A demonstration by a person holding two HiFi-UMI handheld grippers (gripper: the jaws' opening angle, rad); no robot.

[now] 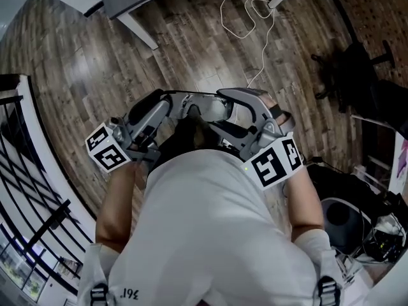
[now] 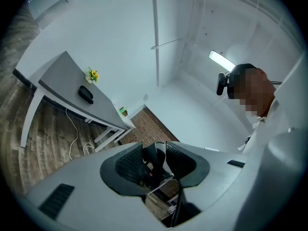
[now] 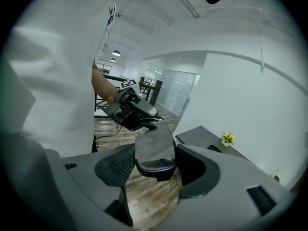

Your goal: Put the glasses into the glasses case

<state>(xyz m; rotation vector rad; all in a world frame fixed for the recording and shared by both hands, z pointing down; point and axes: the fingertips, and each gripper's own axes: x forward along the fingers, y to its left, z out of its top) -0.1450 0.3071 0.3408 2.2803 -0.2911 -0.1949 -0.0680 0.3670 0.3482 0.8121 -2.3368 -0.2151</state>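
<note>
I hold the dark-framed glasses point(image 1: 213, 110) in the air in front of my body, between both grippers. My left gripper point(image 1: 171, 104) is shut on the glasses' left end, and a dark frame part point(image 2: 153, 163) sits between its pads point(image 2: 126, 165). My right gripper point(image 1: 233, 104) is shut on the other side, with one lens point(image 3: 154, 148) filling the gap between its jaws. In the right gripper view the left gripper point(image 3: 130, 110) shows just beyond the lens. A small black case-like object point(image 2: 85, 94) lies on a grey table point(image 2: 60, 81) farther off; the same object point(image 3: 214, 148) shows in the right gripper view.
Yellow flowers point(image 2: 91, 74) stand on the grey table beside the black object. A white cable point(image 1: 247, 14) trails over the wooden floor. A black office chair point(image 1: 354, 69) stands at the right, and a dark railing point(image 1: 29, 171) runs along the left.
</note>
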